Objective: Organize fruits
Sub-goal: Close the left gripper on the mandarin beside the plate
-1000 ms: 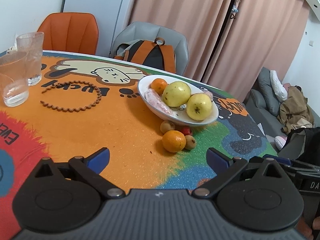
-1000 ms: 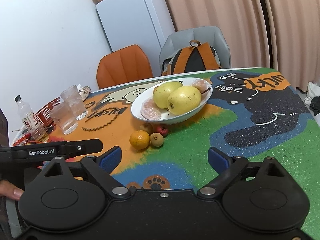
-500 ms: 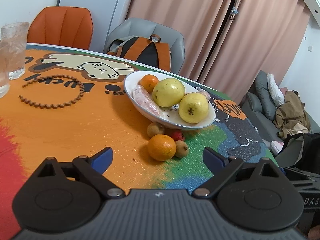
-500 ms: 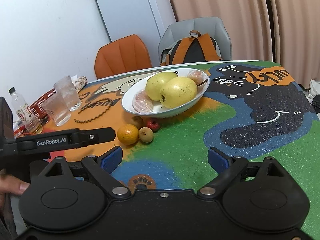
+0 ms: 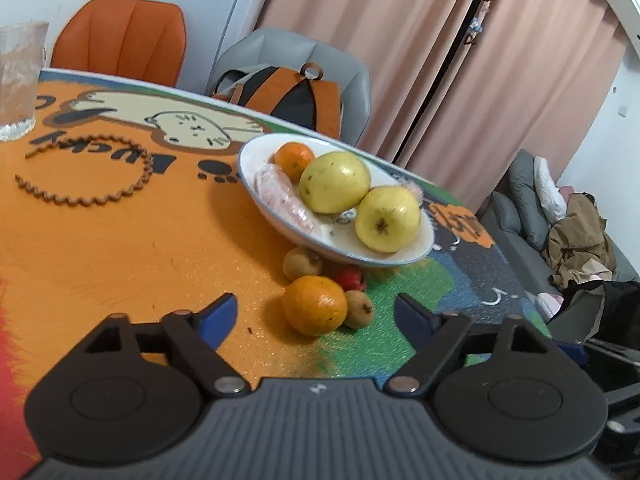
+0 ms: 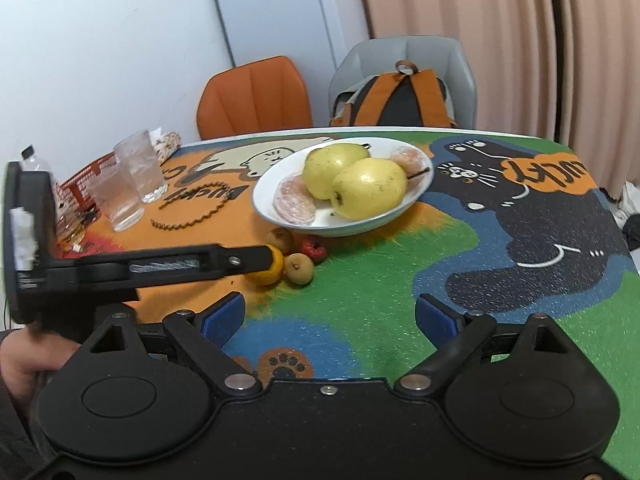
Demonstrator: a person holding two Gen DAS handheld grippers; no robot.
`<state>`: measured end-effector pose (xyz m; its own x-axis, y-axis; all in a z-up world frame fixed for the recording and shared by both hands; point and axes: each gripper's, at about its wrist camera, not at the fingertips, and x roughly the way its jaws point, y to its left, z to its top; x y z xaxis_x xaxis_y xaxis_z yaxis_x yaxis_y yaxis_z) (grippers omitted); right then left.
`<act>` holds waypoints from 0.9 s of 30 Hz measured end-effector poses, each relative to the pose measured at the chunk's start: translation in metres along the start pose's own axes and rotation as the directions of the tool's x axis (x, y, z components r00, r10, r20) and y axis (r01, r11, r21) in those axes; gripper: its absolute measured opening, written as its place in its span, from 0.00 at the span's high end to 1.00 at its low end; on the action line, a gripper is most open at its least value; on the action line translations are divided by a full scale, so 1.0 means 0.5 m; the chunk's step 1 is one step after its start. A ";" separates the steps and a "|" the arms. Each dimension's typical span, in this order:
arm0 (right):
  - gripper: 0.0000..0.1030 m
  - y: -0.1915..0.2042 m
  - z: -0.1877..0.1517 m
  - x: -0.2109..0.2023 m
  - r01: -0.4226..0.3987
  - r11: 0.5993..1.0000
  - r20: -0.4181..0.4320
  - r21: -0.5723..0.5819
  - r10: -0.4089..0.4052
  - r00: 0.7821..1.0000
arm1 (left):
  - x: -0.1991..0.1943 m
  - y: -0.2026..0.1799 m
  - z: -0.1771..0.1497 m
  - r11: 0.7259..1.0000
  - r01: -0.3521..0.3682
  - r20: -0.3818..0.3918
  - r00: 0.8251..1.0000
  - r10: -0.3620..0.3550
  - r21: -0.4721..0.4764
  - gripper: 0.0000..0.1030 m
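While both grippers' jaws gape empty, white bowl (image 5: 416,254) holds two pears (image 5: 334,182), orange (image 5: 294,158), wrapped fruit (image 5: 280,194).

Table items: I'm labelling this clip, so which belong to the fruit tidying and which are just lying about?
Job: plate, yellow pears, loose orange, small brown fruits, red fruit.

Lying about: glasses, bead loop, backpack.

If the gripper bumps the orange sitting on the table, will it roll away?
Probably a little. The orange is round and rests on the flat mat, so a push could roll it. It sits against a small brown fruit, which may stop it or get nudged too. Its firm-looking peel likely lets the open left gripper squeeze it safely.
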<state>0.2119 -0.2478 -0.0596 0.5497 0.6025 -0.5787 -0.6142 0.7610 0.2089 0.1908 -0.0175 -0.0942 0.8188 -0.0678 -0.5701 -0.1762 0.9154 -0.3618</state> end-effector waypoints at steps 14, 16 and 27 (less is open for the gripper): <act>0.14 0.025 0.010 0.046 -0.013 1.000 -0.018 -0.006 0.013 1.000 | -0.013 0.037 -0.003 0.996 0.076 -0.031 0.996 -0.078 -0.047 0.96; 0.24 0.025 0.011 0.055 -0.021 1.000 -0.025 0.001 0.021 0.999 | -0.020 0.035 0.000 0.997 0.066 -0.029 0.997 -0.067 -0.043 0.92; 0.24 -0.009 0.001 0.060 0.000 0.999 -0.038 0.039 0.002 0.999 | -0.006 0.020 0.009 0.999 0.036 -0.004 0.999 -0.036 -0.031 0.25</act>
<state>0.2314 -0.2332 -0.0775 0.5262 0.5943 -0.6082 -0.5920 0.7695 0.2397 0.1890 -0.0063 -0.0925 0.8225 -0.1026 -0.5595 -0.1633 0.8996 -0.4050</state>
